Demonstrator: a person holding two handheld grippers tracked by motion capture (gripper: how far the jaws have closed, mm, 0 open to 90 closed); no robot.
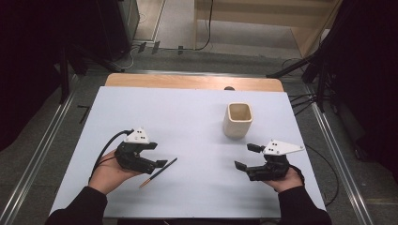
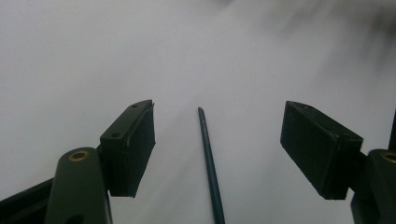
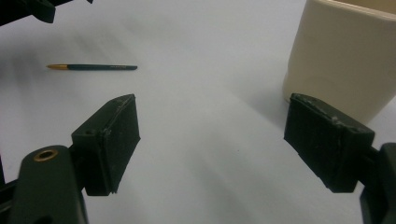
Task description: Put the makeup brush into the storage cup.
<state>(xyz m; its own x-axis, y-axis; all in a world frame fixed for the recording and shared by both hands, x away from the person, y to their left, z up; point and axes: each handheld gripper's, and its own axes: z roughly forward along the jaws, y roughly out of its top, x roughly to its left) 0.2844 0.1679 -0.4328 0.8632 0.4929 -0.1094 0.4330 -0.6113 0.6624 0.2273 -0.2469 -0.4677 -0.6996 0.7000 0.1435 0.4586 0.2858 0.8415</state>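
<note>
The desk (image 1: 187, 117) has a matt, smooth white top with bare wood along its far edge. The cream cup (image 1: 238, 120) looks smooth, faintly glossy. Both tongs' pads (image 3: 112, 140) are matt black, slightly rough.

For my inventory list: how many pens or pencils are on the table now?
1. A dark pencil with an orange tip lies flat on the white table, just beside the left tool, between its open jaws. The cream cup could hide others inside.
</note>
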